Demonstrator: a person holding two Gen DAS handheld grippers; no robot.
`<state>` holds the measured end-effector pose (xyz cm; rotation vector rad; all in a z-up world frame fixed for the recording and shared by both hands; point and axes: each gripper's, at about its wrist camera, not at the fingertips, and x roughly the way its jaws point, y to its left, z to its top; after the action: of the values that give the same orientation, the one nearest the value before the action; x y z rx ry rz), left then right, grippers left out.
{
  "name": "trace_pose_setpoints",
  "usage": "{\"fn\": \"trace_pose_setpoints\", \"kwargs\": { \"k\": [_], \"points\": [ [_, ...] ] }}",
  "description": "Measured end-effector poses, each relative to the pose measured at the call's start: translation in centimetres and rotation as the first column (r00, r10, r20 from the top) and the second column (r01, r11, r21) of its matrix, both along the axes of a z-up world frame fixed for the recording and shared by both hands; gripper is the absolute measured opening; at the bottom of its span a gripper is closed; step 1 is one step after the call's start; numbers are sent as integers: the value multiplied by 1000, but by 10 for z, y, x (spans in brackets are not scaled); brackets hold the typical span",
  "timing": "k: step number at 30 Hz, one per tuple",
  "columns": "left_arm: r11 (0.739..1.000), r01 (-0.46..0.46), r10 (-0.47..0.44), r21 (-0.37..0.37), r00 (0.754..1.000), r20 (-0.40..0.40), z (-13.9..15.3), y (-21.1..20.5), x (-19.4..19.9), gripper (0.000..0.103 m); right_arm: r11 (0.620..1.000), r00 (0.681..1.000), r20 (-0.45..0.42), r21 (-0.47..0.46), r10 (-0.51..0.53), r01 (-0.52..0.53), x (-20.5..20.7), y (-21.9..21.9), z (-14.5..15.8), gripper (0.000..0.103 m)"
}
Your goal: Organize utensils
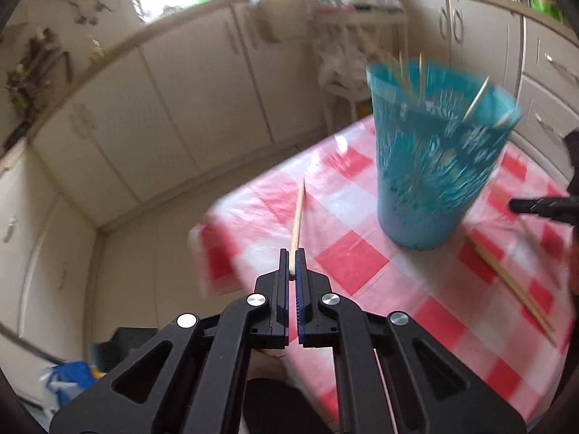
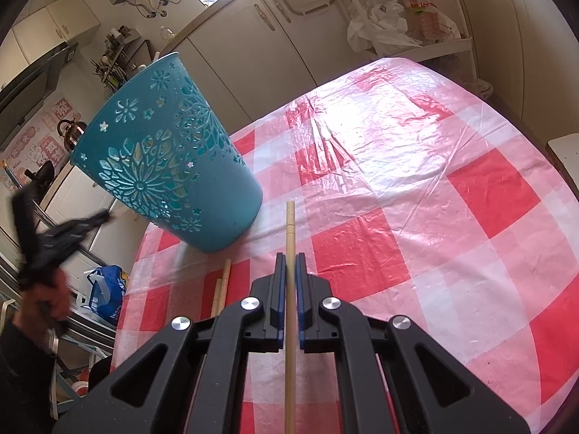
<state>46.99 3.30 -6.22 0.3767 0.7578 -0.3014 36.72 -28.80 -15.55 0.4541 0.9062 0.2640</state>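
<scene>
My left gripper (image 1: 292, 257) is shut on a wooden chopstick (image 1: 298, 222) whose thin tip points forward over the table's near corner. A teal cut-out plastic holder (image 1: 434, 159) stands to its right on the checked cloth, with several chopsticks poking out of its top. My right gripper (image 2: 290, 260) is shut on another chopstick (image 2: 290, 231), which runs back between the jaws and ends a little short of the holder (image 2: 170, 152). Two loose chopsticks (image 1: 506, 282) lie on the cloth by the holder's base; their ends (image 2: 222, 285) show left of my right gripper.
The round table carries a red-and-white checked plastic cloth (image 2: 416, 188). Cream kitchen cabinets (image 1: 173, 108) run behind it. A blue bag (image 2: 106, 289) sits on the floor by the table's edge. In the right wrist view the left gripper (image 2: 58, 242) is a blur at far left, with a hand (image 2: 54, 296) under it.
</scene>
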Motion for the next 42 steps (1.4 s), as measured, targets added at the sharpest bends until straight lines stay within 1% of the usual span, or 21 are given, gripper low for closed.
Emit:
{"fn": "trace_pose_setpoints", "kwargs": {
  "k": [2,6,9,11,12,14,16,18,19,20,22,24,25,26,27,32,34,35,38,40,42],
  "points": [
    [1000,2,-3,20,999,35,29,2,-15,0,1000,1000,7,-7,3,-3,-1,1,1,6],
    [996,32,-39,83,996,80,85,-11,-37,0,1000,1000,15,-6,2,-2,-3,2,2,6],
    [989,64,-72,132,996,61,95,-20,-43,0,1000,1000,14,6,-5,5,-4,-1,2,6],
    [991,63,-63,115,998,0,80,-15,-43,0,1000,1000,11,18,-12,11,-5,-4,2,6],
    [996,65,-61,67,997,-56,69,-9,-42,0,1000,1000,7,27,-15,15,-5,-7,1,6],
    [1000,19,-18,6,987,-159,30,6,-27,1,999,1000,2,36,-14,14,-4,-7,1,6],
    [998,-9,-6,-65,974,-225,-7,17,-15,2,1000,1000,0,29,-8,8,-3,-6,1,6],
    [996,-32,12,-82,972,-235,-28,19,-8,4,1000,1000,-1,16,-2,2,-3,-3,1,6],
    [993,-39,12,-110,972,-236,-35,20,-7,5,1000,1000,0,11,1,-1,-2,-2,1,6],
    [988,-46,11,-145,972,-236,-37,23,-6,5,1000,1000,5,7,-1,1,-3,-1,2,6],
    [980,-55,15,-189,978,-207,-34,30,-8,8,1000,997,69,8,-23,22,-10,-4,15,6],
    [973,-60,20,-222,983,-180,-31,38,-12,23,998,984,174,64,-29,18,-18,-9,45,6],
    [970,-60,21,-235,986,-165,-28,41,-16,27,996,973,231,89,-28,8,-22,-10,62,6],
    [969,-60,23,-240,988,-153,-28,42,-18,34,992,956,294,128,-28,-10,-25,-11,83,6],
    [966,-62,27,-252,990,-139,-25,46,-22,39,988,945,325,153,-30,-21,-25,-11,95,6],
    [938,-56,16,-342,993,-118,-17,55,-31,39,975,879,473,215,-59,-51,2,4,164,6],
    [927,-46,4,-373,994,-111,-16,56,-36,40,979,849,523,201,-76,-36,11,13,184,6],
    [925,-43,2,-377,994,-109,-16,56,-38,41,983,825,558,184,-89,-18,18,19,196,6],
    [923,-38,0,-383,995,-98,-15,54,-45,47,992,779,618,117,-105,41,37,37,212,6],
    [912,-42,1,-408,995,-100,-15,56,-50,47,995,774,625,67,-102,76,54,49,210,6],
    [907,-46,3,-419,995,-102,-16,57,-54,48,995,783,616,7,-85,103,69,61,201,6]
  ]
}}
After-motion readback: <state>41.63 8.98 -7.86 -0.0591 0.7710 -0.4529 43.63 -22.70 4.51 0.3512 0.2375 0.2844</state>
